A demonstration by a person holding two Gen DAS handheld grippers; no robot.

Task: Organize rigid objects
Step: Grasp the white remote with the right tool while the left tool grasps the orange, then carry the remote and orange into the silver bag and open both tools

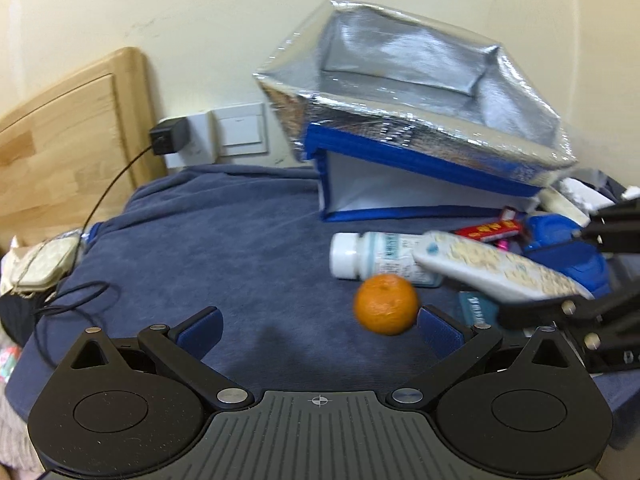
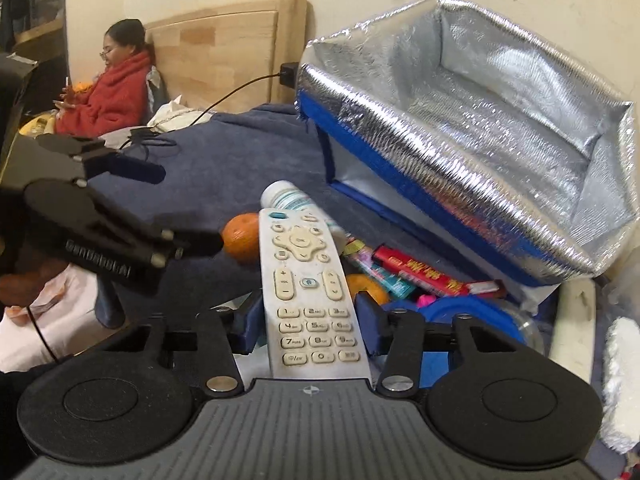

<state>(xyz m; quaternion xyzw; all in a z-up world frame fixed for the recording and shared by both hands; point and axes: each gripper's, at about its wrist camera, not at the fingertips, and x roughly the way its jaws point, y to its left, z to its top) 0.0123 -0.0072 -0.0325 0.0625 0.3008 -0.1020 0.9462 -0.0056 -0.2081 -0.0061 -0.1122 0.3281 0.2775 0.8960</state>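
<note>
While lying over the clutter beside foil bag (image 2: 500,128), remote (image 2: 310,288) pinched low by right gripper (image 2: 308,328); left gripper (image 1: 316,326) spread, empty. Probably light, stiff, slick; squeeze long edges.

You're in a home bedroom: a wooden headboard (image 2: 224,52) against the cream wall, a blue blanket (image 1: 224,240) spread over the bed, a wall switch (image 1: 242,130) with a charger (image 1: 170,135) plugged in beside it

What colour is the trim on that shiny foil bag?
Blue trim on the silver foil-lined bag; right wrist view.
</note>
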